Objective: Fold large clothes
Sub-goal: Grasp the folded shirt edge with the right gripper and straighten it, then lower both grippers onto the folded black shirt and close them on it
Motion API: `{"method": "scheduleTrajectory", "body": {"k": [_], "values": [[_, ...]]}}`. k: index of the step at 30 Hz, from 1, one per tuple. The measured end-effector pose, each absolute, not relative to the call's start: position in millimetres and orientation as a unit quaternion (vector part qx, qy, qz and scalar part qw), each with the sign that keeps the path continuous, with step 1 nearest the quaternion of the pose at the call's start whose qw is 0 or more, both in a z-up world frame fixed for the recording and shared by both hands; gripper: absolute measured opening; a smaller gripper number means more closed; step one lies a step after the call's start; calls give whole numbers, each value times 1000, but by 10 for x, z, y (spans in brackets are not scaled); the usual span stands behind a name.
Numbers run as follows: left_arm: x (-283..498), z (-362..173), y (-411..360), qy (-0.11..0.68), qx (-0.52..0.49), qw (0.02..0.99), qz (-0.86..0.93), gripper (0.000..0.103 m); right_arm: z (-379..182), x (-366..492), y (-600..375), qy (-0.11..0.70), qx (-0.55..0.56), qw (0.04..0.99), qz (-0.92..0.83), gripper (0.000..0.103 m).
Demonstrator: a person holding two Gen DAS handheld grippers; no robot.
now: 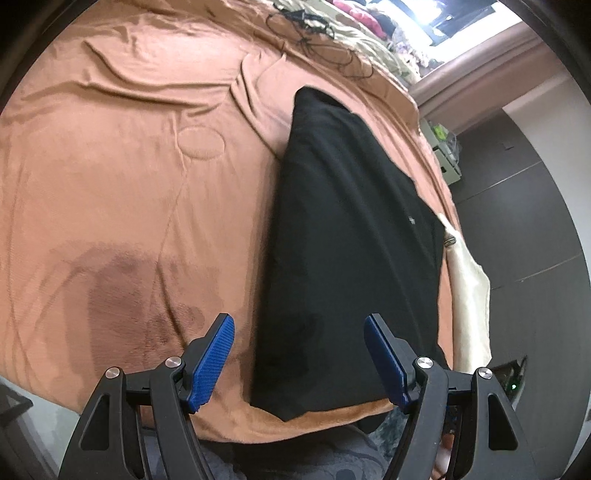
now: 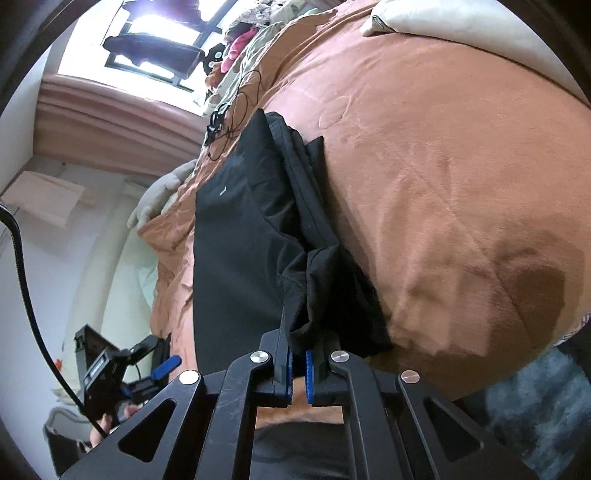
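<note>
Across the left wrist view, centre to lower right: black garment (image 1: 351, 236), folded into a long narrow slab, flat on the orange-brown blanket (image 1: 129, 184). Its near corner sits at the blanket's front edge, lower centre of frame. Left gripper (image 1: 299, 356) at bottom of frame, blue pads (image 1: 214, 363) spread wide, nothing between them; the garment's near end shows in the gap, beyond the tips. Cream cloth (image 1: 469, 295) along the garment's right side. Tangle of black cables (image 1: 310, 26) at top centre. Dark patches on the blanket, lower left.

Right wrist view: right gripper (image 2: 298, 363) at bottom centre, pads nearly together, pinching a bunched fold of the black garment (image 2: 240, 229). The fabric rises from the jaws in creased layers; the flat part lies to the left of them, a small white mark near its far end. Orange-brown blanket (image 2: 443, 184) fills the right half. Cream pillow (image 2: 461, 26) at upper right. Left gripper (image 2: 162, 365) at lower left, small; its opening cannot be judged from this view.
</note>
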State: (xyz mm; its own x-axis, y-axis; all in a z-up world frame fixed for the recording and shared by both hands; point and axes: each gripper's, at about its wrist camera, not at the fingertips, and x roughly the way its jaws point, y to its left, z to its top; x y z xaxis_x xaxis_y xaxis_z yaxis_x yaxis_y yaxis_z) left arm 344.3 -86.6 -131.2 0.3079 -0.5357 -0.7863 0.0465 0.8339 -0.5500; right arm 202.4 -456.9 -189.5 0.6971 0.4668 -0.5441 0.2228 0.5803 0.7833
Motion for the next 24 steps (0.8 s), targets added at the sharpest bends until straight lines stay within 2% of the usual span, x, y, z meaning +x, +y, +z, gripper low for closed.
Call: {"method": "scheduleTrajectory", "body": {"k": [1,5,6,7,9,11,24], "values": [[3457,-1355,-883,560,-218,777,-186,72,-1904,2023,-4575,383,452,802,76,4],[3520,-1582,-981,584,-213,761,-186,54,-1998,2072,-4585,400,452,795,64,5],[3538,-1665,-1001,595,-214,752,-185,48,-2007,2091,-4581,407,445,795,60,10],[3548,-1709,-1000,601,-222,745,-188,48,-1986,2124,-4562,419,425,800,54,14],[3576,-1756,-974,603,-235,738,-194,48,-1903,2172,-4564,434,394,809,43,41],[3628,-1731,-952,600,-228,742,-194,48,-1825,2211,-4591,443,374,814,35,56],[4172,-1641,-954,589,-229,754,-180,48,-1336,3013,-4761,419,331,843,59,58]]}}
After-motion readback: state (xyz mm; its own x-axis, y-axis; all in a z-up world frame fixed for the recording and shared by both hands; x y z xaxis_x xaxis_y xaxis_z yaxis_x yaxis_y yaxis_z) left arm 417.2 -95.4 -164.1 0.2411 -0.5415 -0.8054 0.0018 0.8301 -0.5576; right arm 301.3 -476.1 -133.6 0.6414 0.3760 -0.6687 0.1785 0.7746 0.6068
